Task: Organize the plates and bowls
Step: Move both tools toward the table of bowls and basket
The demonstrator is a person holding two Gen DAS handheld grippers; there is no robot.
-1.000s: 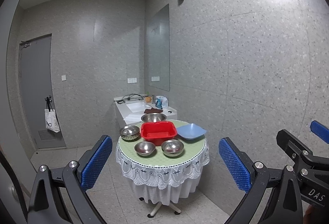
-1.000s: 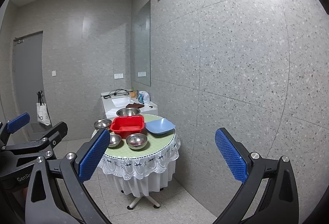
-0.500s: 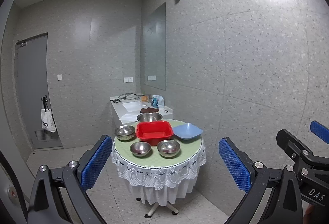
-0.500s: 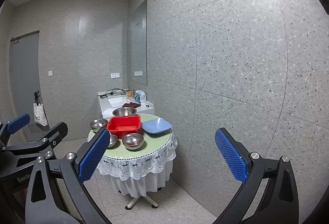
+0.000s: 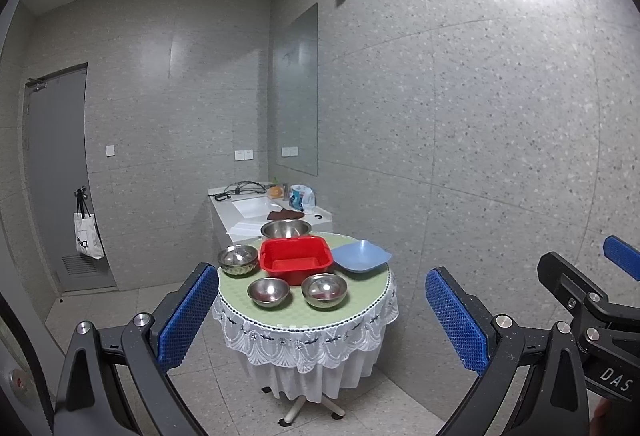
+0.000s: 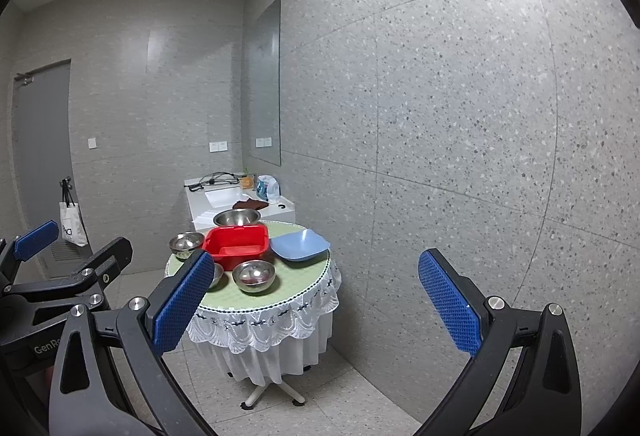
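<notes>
Two grippers, left and right, gape empty (nothing grasped); the round desk of steel bowls now looms nearer, so sorting hasn't begun.

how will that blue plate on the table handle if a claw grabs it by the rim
The blue plate looks like thin plastic, so probably light and stiff enough to lift by one edge. Its raised, flared rim should give the claw a hold. The smooth surface may be slippery, and it sits near the table edge, so a push might slide it off.
</notes>
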